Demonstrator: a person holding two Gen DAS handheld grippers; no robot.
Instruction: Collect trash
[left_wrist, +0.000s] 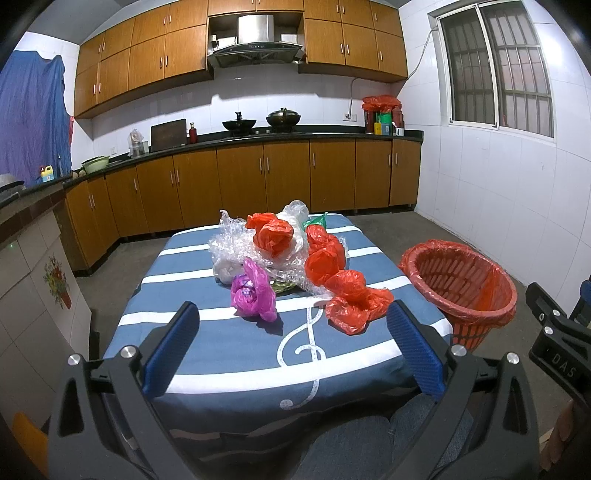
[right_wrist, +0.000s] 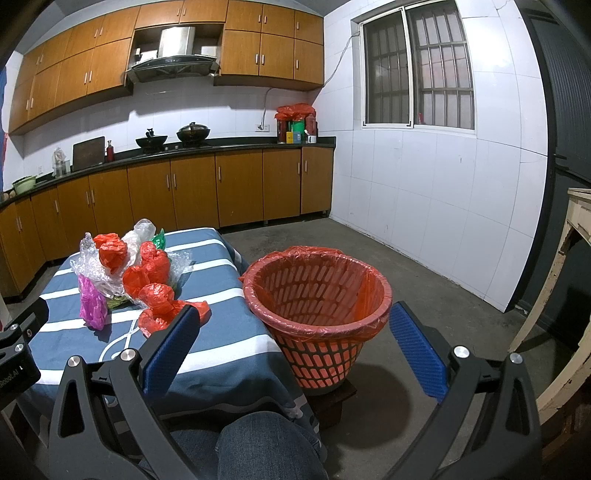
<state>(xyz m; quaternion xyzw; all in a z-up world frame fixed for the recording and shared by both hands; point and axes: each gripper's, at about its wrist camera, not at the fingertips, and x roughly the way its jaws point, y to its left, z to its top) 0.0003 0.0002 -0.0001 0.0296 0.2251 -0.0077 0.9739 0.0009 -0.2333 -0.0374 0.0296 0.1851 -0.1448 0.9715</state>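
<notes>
From the left wrist view, the left gripper (left_wrist: 291, 345) has its jaws spread wide with nothing between them, held back from the near edge of the desk (left_wrist: 229, 354) under its blue striped cloth. The trash lies straight ahead, past the jaws: a magenta bag (left_wrist: 254, 292) nearest and slightly left of centre, a crumpled red bag (left_wrist: 356, 301) ahead to the right, close to the right pad, and behind both a heap of bubble wrap (left_wrist: 236, 247) with more red bags (left_wrist: 275, 232). The row of red bags runs away from the camera, roughly along the desk's length. The red basket (left_wrist: 461, 291) stands off the desk's right side, lined with a red bag; its inside looks empty from here

From the right wrist view, the right gripper (right_wrist: 291, 343) also has wide, empty jaws, and the basket sits almost centred between them, just beside the desk's right edge, with no trash visible inside. The trash lies to the left of these jaws. The left gripper looks better lined up for the magenta bag; the right is nearer the basket
</notes>
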